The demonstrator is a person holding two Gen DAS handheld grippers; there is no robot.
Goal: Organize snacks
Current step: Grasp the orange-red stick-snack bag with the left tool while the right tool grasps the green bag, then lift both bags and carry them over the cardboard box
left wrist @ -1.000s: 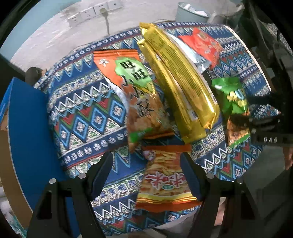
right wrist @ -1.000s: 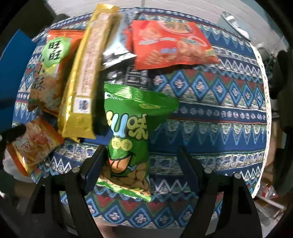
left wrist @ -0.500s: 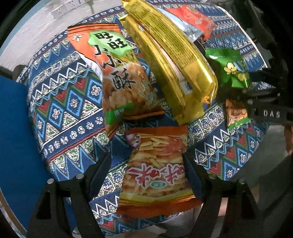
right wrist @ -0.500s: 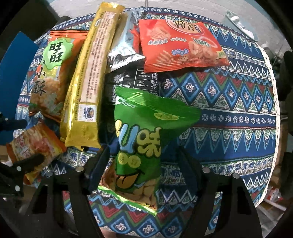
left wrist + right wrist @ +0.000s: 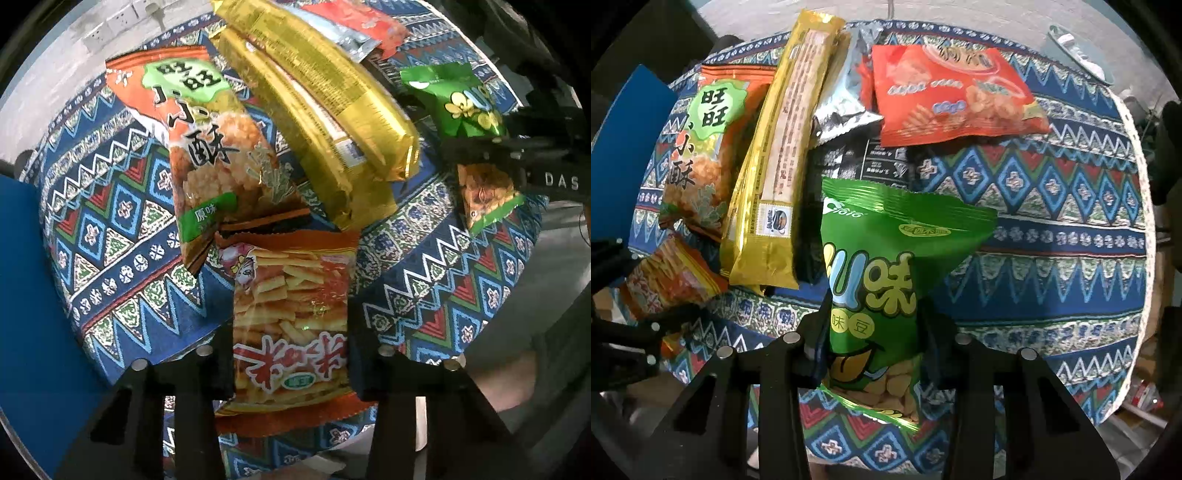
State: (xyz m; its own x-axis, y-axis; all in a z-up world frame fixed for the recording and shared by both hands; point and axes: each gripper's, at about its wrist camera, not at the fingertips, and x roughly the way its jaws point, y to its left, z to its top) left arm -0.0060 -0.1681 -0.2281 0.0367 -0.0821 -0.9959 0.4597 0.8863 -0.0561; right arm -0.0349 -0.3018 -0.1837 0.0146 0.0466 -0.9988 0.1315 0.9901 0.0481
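Observation:
An orange bag of potato sticks [image 5: 291, 314] lies at the near edge of the round table with the patterned cloth [image 5: 122, 221]. My left gripper [image 5: 290, 354] points straight down over it, its jaws closing, and both pads press on the bag's sides. A green bag of peas [image 5: 871, 280] is pinched narrow between the closing jaws of my right gripper [image 5: 873, 339]. In the left wrist view the right gripper [image 5: 517, 155] holds that green bag [image 5: 461, 107] at the table's right edge.
A long gold packet [image 5: 775, 177] lies between the two bags, beside an orange and green rice-cracker bag [image 5: 214, 155]. A red snack bag [image 5: 945, 96], a silver packet [image 5: 842, 107] and a black packet [image 5: 882, 162] lie farther back. A blue panel [image 5: 29, 295] stands left of the table.
Both pairs of jaws have closed from wide apart onto their bags. The left gripper has sunk closer to the orange bag; the right has hardly moved.

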